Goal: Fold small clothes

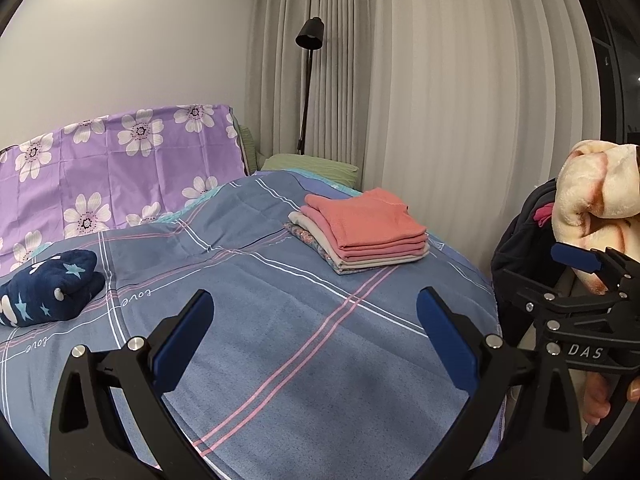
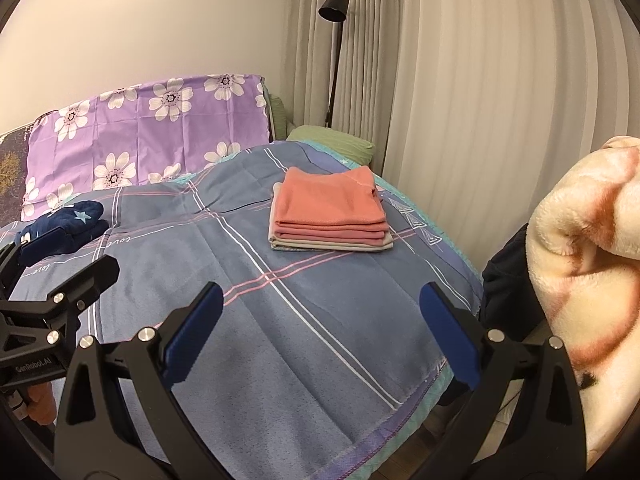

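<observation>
A stack of folded small clothes (image 1: 362,232), pink on top, lies on the blue plaid bed cover (image 1: 280,320), toward its far right; it also shows in the right wrist view (image 2: 330,210). My left gripper (image 1: 316,332) is open and empty above the cover's near part. My right gripper (image 2: 320,324) is open and empty above the cover's near right part. The right gripper shows at the right edge of the left wrist view (image 1: 592,276), in front of a cream fluffy blanket (image 1: 596,200).
A dark blue star-print bundle (image 1: 48,286) lies at the left of the bed. A purple floral pillow (image 1: 120,168) stands at the head, a green pillow (image 1: 312,166) beside it. A black floor lamp (image 1: 308,80) and curtains stand behind. A dark bag (image 1: 520,240) sits right of the bed.
</observation>
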### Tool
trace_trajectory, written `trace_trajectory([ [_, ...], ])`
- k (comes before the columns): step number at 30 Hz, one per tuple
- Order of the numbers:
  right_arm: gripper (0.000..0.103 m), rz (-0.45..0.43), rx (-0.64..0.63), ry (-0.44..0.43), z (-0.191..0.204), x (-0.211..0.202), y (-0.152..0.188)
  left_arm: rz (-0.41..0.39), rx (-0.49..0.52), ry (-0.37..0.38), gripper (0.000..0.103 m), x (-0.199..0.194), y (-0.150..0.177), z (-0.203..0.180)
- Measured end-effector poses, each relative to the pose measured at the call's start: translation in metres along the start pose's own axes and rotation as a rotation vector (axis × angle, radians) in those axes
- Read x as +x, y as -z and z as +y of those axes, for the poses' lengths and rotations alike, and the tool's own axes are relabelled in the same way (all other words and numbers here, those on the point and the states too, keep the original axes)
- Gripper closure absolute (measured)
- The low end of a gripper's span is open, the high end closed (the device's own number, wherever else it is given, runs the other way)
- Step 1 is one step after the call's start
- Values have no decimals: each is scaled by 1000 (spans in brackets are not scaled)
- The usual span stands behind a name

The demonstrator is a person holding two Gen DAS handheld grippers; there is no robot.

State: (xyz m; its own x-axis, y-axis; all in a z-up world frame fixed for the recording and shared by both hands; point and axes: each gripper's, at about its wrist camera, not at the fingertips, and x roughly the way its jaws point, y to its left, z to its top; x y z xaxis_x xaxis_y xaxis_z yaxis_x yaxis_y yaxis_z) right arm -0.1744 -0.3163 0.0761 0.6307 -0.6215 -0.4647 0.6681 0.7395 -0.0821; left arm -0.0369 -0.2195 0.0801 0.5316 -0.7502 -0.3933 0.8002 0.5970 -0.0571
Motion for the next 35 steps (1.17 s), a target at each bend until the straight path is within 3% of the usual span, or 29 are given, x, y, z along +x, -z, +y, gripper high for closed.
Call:
trace_trajectory([
  [35, 2, 0, 1, -1, 4, 2, -2, 25, 10, -2, 1, 2, 2, 1],
])
